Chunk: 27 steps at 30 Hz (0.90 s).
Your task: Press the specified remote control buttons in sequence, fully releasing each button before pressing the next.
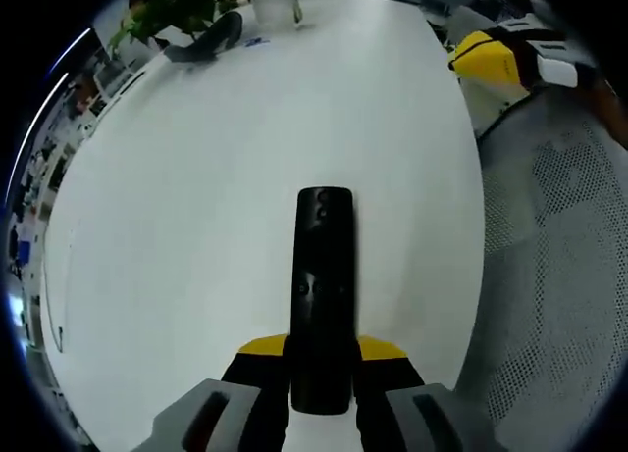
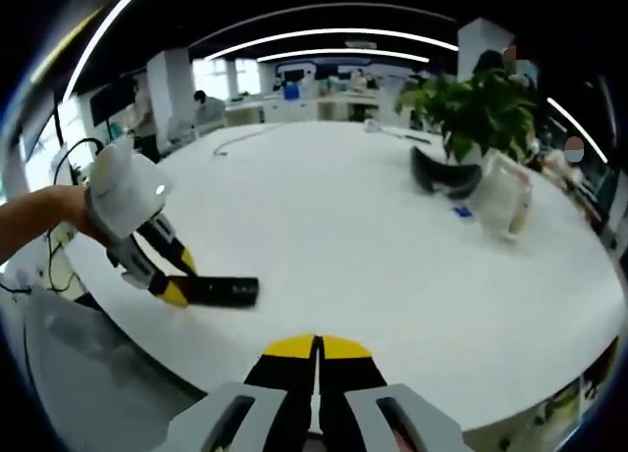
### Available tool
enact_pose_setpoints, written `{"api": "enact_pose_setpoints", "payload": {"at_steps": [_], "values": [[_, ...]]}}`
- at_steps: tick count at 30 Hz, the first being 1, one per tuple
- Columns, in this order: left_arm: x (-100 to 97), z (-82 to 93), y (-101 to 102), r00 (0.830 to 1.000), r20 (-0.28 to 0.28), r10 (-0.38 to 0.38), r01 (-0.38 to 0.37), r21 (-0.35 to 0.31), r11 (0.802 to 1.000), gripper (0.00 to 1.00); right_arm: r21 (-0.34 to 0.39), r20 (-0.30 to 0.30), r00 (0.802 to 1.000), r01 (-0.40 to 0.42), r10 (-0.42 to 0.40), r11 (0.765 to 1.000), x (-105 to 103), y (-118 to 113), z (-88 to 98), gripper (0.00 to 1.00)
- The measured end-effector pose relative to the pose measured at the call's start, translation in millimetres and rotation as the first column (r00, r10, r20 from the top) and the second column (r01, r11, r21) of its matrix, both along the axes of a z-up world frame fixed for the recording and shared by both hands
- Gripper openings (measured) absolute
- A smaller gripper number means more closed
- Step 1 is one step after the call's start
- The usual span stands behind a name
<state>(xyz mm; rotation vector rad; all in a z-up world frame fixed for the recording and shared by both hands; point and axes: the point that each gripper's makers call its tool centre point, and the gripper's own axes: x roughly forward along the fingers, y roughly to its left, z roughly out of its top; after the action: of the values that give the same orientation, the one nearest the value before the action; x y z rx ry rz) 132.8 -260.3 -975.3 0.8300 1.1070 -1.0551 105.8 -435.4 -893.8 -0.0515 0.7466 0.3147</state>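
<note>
**Remote held out over the table, no button pressed yet**

The black remote (image 1: 324,295) sits clamped between the jaws of the left tongs (image 1: 322,378), gripped at its near end and pointing straight ahead of them, button face up toward the camera. In the right gripper view the same remote (image 2: 218,291) juts out sideways from the left tongs (image 2: 169,287), low over the near edge of the white table (image 2: 343,226) — whether it rests on the surface cannot be told.

The right tongs (image 2: 316,374) have their jaws together, holding nothing, and stand well apart from the remote, which lies ahead of them and off to the left.

As I judge it, this is the approach before a press. The next move calls for swinging the closed tips of the right tongs over to the remote's face and setting them on the correct button while the left tongs keep it steady.

Farther off beyond the tongs are a potted plant (image 2: 473,109) and a dark headset-like thing (image 2: 446,177).
</note>
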Motion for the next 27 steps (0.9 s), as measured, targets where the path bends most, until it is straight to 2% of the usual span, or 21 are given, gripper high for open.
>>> {"api": "enact_pose_setpoints", "payload": {"at_steps": [5,12,17,22,24,27], "values": [[-11.2,0.2,-3,1.0,0.006,0.013,-0.013,-0.021,1.0,0.23,0.046,-0.004,1.0,0.004,-0.004,0.999,1,2,3.1,0.0],[-21.8,0.5,-7,0.999,0.016,0.029,-0.028,-0.066,0.997,0.23,0.067,-0.019,1.0,-0.007,0.009,0.998,1,7,5.1,0.0],[-33.1,1.1,-11,1.0,0.02,0.01,-0.008,-0.1,0.995,0.23,0.089,-0.027,0.999,-0.032,0.034,0.996,3,15,11.0,0.0],[-37.9,2.1,-12,0.999,0.034,0.01,-0.005,-0.144,0.99,0.23,0.136,-0.012,0.998,-0.066,0.068,0.988,15,35,21.5,0.0],[-38.9,2.7,-12,0.999,0.036,0.013,-0.007,-0.163,0.987,0.23,0.164,-0.031,0.995,-0.089,0.095,0.983,17,48,22.0,0.0],[-41.8,2.5,-13,0.999,0.047,-0.002,0.011,-0.197,0.98,0.23,0.163,-0.034,0.99,-0.13,0.138,0.978,19,63,21.5,0.0]]}}
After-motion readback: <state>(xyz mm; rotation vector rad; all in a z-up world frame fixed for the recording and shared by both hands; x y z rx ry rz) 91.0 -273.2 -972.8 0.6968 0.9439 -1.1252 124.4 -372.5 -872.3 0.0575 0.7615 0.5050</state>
